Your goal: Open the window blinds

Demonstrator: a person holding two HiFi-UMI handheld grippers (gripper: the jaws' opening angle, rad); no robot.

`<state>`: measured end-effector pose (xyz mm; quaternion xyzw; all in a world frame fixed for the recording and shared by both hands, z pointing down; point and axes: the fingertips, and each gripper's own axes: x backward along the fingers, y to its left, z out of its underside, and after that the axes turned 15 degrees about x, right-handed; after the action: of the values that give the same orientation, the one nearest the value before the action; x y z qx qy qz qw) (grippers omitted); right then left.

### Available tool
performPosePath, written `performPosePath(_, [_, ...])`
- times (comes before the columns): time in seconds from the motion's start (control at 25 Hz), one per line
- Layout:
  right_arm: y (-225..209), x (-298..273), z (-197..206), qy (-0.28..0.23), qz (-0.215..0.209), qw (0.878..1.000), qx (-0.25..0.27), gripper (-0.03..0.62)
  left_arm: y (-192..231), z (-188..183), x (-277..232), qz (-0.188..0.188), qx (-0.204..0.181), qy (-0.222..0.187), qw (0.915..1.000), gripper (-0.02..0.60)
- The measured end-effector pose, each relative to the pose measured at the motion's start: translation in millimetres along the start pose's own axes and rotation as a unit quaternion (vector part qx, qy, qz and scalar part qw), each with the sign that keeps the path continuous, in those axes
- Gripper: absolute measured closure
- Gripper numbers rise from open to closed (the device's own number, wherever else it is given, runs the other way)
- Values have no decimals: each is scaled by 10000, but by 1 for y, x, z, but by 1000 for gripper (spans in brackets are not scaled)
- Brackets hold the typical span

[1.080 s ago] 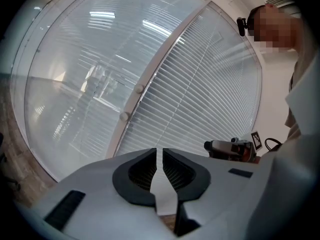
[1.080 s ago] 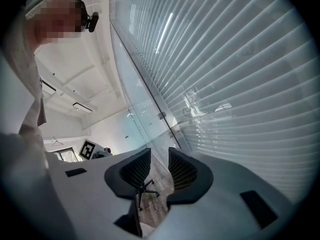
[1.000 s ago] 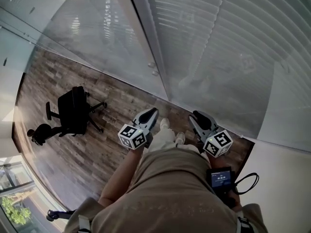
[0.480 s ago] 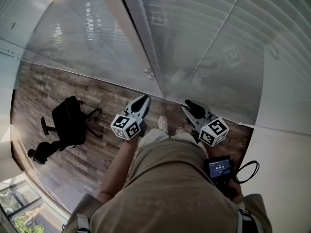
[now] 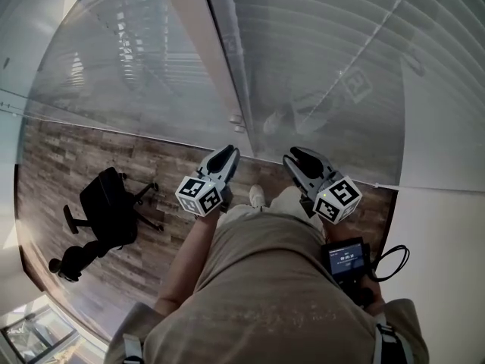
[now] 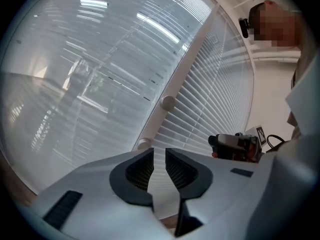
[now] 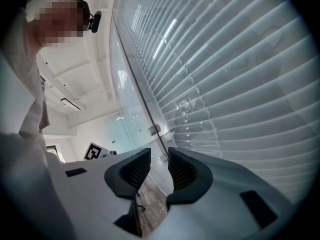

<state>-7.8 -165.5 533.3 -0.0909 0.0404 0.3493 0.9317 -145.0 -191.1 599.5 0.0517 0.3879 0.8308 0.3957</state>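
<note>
Bright, apparently daylight through blinds point(image 5: 326, 44); glare on glass point(image 5: 136, 74); fisheye edges, dark corners.

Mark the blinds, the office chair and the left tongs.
blinds point(image 5: 326, 59): head view, on the slats
office chair point(image 5: 102, 202): head view, on its black body
left tongs point(image 6: 159, 156): left gripper view, between the tips

Blinds point(image 5: 326, 67) are seen as white horizontal slats. Floor point(image 5: 91, 146) is patterned in brown wood planks. Chair point(image 5: 102, 203) is black. Clothing point(image 5: 258, 294) is beige.
</note>
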Motion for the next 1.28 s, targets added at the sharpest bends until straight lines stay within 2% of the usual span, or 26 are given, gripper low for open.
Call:
performPosePath(0.12, [1, 3, 14, 22, 157, 9999, -47, 491, 11, 10, -1, 139, 108, 53, 9998, 493])
performPosePath(0.2, [-3, 4, 17, 14, 276, 9996, 14, 491, 21, 12, -5, 217, 248, 105, 9994, 450])
performPosePath(0.32, [-15, 3, 5, 8, 269, 9993, 254, 491, 29, 5, -12, 196, 408, 111, 9989, 434])
performPosePath(0.44, [-24, -4, -13, -33, 0, 9995, 305, 491, 28, -7, -23, 109, 511, 67, 9986, 433])
performPosePath(0.56, [-22, -19, -12, -65, -380, 9982, 452, 491, 34, -11, -35, -58, 515, 2, 9987, 431])
performPosePath(0.76, [-14, -19, -19, 29, -782, 9949, 638, 491, 27, 3, -42, -379, 816, -97, 9959, 422])
performPosePath(1.04, [-27, -18, -16, 2, -560, 9970, 533, 491, 27, -5, -59, -386, 836, -45, 9957, 417])
performPosePath(1.28, [-20, -16, -19, -80, -470, 9982, 354, 491, 25, -9, -59, -688, 684, 119, 9952, 421])
